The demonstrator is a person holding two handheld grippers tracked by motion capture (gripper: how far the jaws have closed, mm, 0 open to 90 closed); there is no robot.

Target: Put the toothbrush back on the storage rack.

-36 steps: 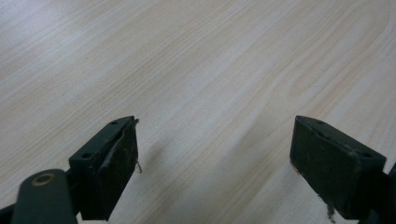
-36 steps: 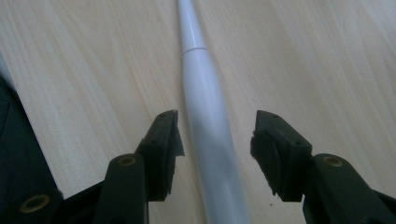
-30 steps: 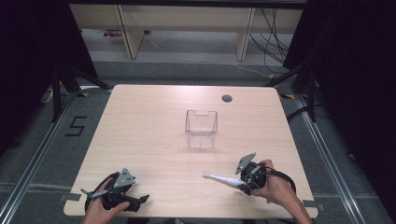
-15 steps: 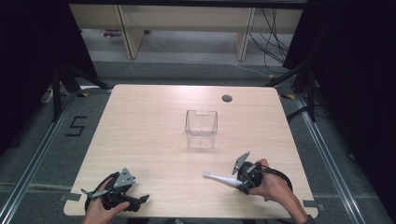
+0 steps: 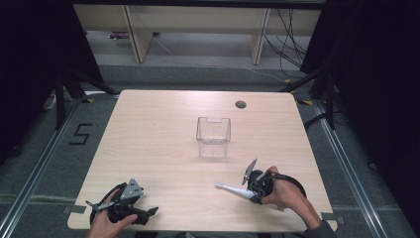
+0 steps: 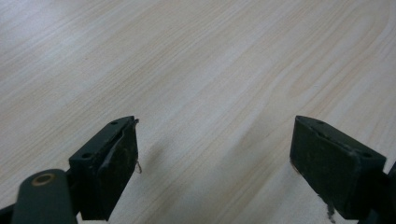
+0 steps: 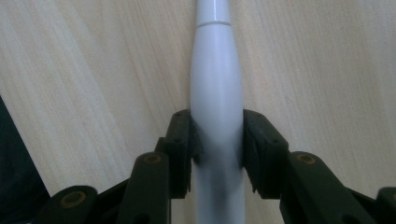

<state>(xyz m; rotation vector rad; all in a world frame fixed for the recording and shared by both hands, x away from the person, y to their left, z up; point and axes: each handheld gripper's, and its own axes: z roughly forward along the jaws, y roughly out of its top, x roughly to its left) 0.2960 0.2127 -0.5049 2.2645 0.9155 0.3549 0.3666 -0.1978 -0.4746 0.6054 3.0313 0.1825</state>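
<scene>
The right claw (image 7: 217, 140) has just been closing and now grasps a white electric toothbrush handle (image 7: 215, 93); both pads press its sides, the handle lying between them. In the high view the toothbrush (image 5: 232, 189) lies flat on the wooden table (image 5: 158, 144) near its front edge, right of centre, pointing left. The left claw (image 6: 215, 154) rests low over bare table at the front left corner, released, jaws wide apart. A clear plastic container (image 5: 213, 136) stands mid-table, well apart from both.
</scene>
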